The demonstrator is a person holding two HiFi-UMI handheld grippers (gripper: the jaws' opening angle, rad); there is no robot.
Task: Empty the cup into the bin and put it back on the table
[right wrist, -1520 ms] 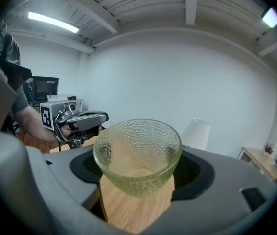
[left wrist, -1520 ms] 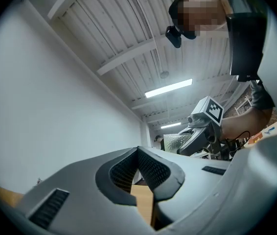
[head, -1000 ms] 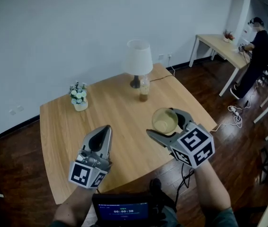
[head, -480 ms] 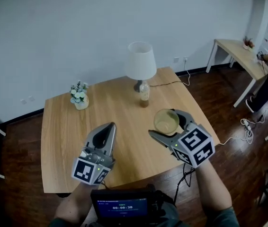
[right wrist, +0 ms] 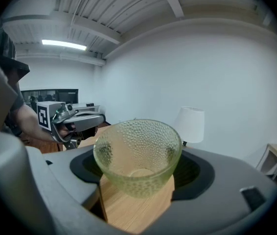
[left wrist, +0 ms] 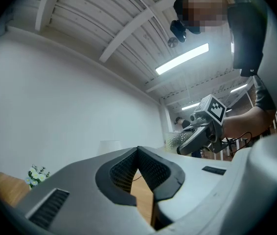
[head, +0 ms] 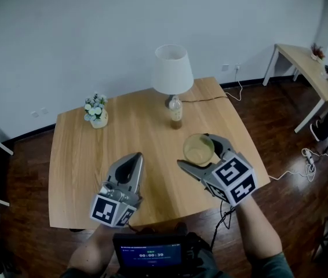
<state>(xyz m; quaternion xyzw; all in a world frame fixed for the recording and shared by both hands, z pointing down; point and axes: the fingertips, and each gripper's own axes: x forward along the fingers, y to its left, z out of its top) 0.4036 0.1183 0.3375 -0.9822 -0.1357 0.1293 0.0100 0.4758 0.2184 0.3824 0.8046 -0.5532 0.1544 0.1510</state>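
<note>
Right gripper view shows cup [right wrist: 137, 155] upright, mouth up, apparently empty, between jaws.

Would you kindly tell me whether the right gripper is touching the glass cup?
Touching. In the right gripper view, the right gripper has both jaws pressed against the sides of the glass cup.

Light wooden table [head: 146, 149] in view. Well ahead of the right gripper [head: 194, 149], a white-shaded lamp [head: 172, 70] stands by the far edge, with a small bottle [head: 176, 113] just in front of it, on the gripper's side. Far ahead of the left gripper [head: 134, 157], off to its left, sits a pot of flowers [head: 97, 113]. A cable [head: 201, 100] trails from the lamp off the far corner.
</note>
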